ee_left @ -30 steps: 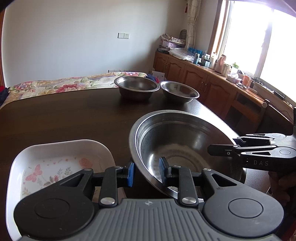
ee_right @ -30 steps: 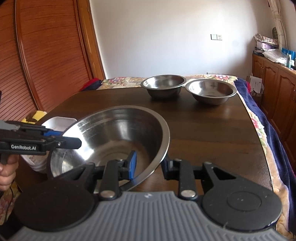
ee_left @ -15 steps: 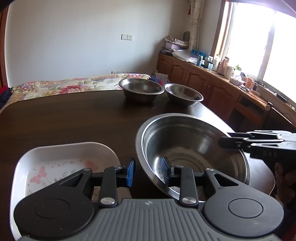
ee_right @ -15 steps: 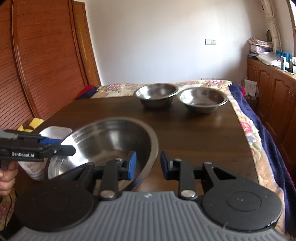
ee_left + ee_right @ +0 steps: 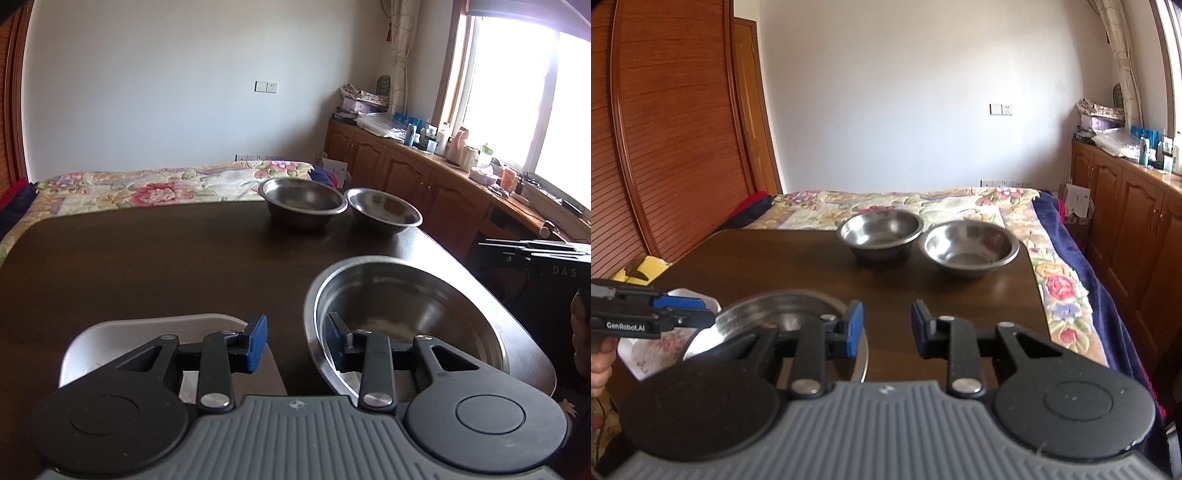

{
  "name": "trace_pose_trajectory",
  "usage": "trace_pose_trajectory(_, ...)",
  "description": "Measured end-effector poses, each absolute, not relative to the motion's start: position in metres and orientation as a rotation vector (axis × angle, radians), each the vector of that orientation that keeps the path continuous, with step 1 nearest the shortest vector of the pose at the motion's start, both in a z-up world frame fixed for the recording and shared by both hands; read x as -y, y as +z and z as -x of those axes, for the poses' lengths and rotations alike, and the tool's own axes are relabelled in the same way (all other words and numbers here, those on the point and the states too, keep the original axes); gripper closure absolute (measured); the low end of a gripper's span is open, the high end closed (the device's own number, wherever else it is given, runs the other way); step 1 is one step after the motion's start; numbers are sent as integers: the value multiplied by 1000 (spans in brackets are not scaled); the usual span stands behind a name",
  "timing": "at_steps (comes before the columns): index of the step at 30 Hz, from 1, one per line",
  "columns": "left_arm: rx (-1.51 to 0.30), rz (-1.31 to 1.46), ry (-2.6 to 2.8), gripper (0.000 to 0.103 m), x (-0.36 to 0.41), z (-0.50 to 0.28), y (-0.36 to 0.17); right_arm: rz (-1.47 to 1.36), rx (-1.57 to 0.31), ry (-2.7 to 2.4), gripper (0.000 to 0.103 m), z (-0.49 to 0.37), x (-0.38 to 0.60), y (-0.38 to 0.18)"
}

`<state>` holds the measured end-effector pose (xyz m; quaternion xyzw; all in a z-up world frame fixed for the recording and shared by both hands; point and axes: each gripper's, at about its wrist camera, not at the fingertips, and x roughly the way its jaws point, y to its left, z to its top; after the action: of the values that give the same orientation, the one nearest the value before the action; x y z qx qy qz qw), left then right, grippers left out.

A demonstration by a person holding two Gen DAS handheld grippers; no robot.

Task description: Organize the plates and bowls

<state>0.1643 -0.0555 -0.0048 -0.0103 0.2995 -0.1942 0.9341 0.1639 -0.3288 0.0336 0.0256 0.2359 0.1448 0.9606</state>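
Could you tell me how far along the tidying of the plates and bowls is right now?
Early. The large steel bowl sits on the table beside the white dish; both grippers, left and right, are open and empty. Two smaller bowls remain unstacked.

A big shiny metal bowl (image 5: 406,314) sits right side up at the lower right of the left wrist view. Just left of it, at the bottom, lies a white dish (image 5: 147,336). Two smaller metal bowls (image 5: 303,201) (image 5: 384,214) stand side by side near the middle, almost touching.
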Motion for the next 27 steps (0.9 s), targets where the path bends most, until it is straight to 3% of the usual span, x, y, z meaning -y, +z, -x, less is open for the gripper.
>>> trace_pose_trajectory(27,-590,-10,-367,58,94,-287,20,-18,-485,331,72,-278,333,43)
